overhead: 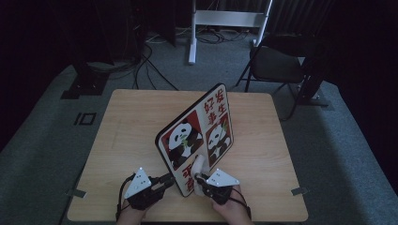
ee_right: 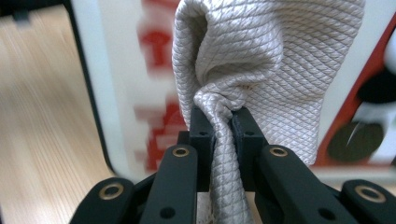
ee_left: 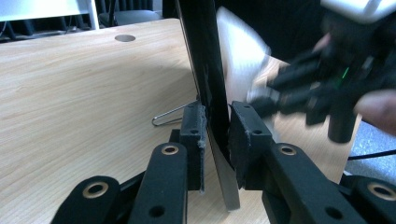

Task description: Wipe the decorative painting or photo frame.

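Note:
A panda picture board (overhead: 197, 136) with red characters stands tilted on its edge on the wooden table (overhead: 131, 122). My left gripper (overhead: 170, 178) is shut on the board's near lower edge (ee_left: 215, 116), one pad on each face. My right gripper (overhead: 201, 180) is shut on a bunched pale woven cloth (overhead: 199, 165), which it holds against the board's printed face. In the right gripper view the cloth (ee_right: 252, 65) rises out of the jaws in front of the blurred board (ee_right: 135, 79). The left gripper view shows the right gripper (ee_left: 299, 88) blurred behind the board.
A thin wire clip handle (ee_left: 169, 116) lies on the table beside the board's base. A round hole (ee_left: 124, 38) sits in the tabletop farther off. Beyond the table are a black chair (overhead: 277, 63), a white stand (overhead: 225, 21) and floor cables.

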